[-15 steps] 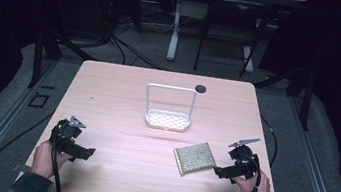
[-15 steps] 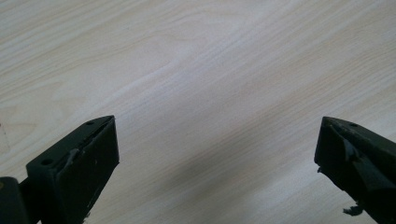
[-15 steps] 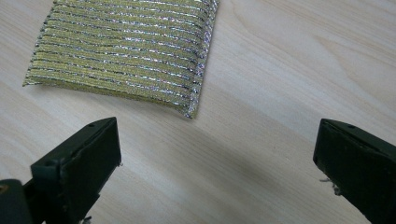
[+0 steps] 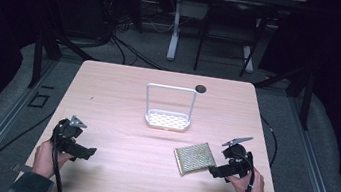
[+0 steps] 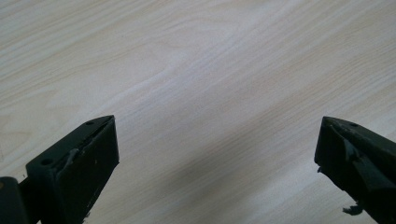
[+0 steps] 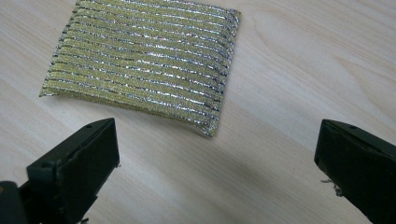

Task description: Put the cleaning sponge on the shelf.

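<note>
A gold and silver striped scouring pad (image 4: 194,158) lies flat on the wooden table (image 4: 122,104), right of centre near the front. My right gripper (image 4: 216,171) sits just to its right, open, jaws pointing at the pad. In the right gripper view the pad (image 6: 142,63) lies just beyond the wide-apart jaws of that gripper (image 6: 217,149), untouched. My left gripper (image 4: 84,152) rests at the front left, open and holding nothing. In the left gripper view its gripper (image 5: 215,149) looks along spread jaws onto bare wood.
A white wire sponge holder (image 4: 169,108) with a tall loop handle and a perforated tray stands mid-table. A small dark round disc (image 4: 201,88) lies behind it near the far edge. Cables trail from both grippers over the front edge.
Both grippers and the pad stay about where they were; no clear movement.
</note>
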Motion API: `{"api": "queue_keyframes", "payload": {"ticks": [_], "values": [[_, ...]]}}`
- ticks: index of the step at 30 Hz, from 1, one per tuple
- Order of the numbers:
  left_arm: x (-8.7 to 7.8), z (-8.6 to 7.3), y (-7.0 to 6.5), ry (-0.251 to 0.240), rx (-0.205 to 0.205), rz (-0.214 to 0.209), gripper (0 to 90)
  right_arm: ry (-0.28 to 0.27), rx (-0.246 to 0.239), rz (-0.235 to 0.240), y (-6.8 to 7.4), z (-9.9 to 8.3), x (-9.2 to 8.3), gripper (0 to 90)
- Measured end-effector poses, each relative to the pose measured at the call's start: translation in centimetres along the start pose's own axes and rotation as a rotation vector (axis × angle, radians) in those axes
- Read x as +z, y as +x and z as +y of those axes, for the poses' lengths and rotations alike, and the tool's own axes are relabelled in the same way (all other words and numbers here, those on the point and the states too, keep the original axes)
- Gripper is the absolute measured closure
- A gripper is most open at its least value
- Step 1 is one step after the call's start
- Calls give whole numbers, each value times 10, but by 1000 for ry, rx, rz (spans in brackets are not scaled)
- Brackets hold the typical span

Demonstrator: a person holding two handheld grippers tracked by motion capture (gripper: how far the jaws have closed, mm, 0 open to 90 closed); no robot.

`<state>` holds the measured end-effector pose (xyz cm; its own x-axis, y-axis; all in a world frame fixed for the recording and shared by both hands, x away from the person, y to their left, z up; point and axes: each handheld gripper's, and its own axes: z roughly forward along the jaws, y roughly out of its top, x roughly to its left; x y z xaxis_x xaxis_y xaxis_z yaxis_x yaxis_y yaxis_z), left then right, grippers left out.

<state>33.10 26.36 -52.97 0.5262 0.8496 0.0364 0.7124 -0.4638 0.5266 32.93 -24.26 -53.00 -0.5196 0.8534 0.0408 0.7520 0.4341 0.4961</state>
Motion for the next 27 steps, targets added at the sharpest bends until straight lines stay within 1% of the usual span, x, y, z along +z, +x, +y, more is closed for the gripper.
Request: {"api": "queue_keyframes", "payload": {"ticks": [4, 8, 11, 12, 14, 16, 17, 19, 21, 22, 23, 24, 26, 27], "values": [[1, 0, 0, 6, 5, 2, 0, -5, 2, 4, 1, 3, 2, 0], [3, 2, -3, 18, 20, -9, 0, 24, -2, 18, 4, 10, 7, 0], [5, 3, -4, 20, 26, -8, 0, 28, 2, 22, 5, 12, 9, 0], [6, 4, -5, 29, 34, -14, 0, 28, 7, 29, 6, 15, 11, 0], [7, 4, -5, 34, 35, -15, 0, 38, -9, 33, 8, 18, 12, 0], [8, 5, -5, 39, 37, -14, 0, 32, -10, 32, 9, 19, 13, 0], [8, 5, -5, 40, 36, -15, 0, 38, -22, 43, 12, 22, 15, 2], [8, 4, -5, 44, 33, -10, 0, 43, -30, 47, 16, 26, 18, 1], [8, 4, -3, 48, 29, -8, 0, 44, -33, 52, 18, 27, 19, 1], [7, 3, -1, 47, 16, -6, 0, 50, -49, 58, 22, 31, 22, 0], [7, 3, -1, 47, 16, -6, 0, 50, -49, 58, 22, 31, 22, 0], [7, 3, 0, 46, 12, -6, 0, 61, -65, 63, 25, 34, 26, 0], [7, 3, -1, 48, 11, -6, 0, 70, -65, 68, 27, 36, 28, 0], [8, 3, -2, 50, 19, -9, 0, 86, -76, 76, 30, 38, 33, 0]]}}
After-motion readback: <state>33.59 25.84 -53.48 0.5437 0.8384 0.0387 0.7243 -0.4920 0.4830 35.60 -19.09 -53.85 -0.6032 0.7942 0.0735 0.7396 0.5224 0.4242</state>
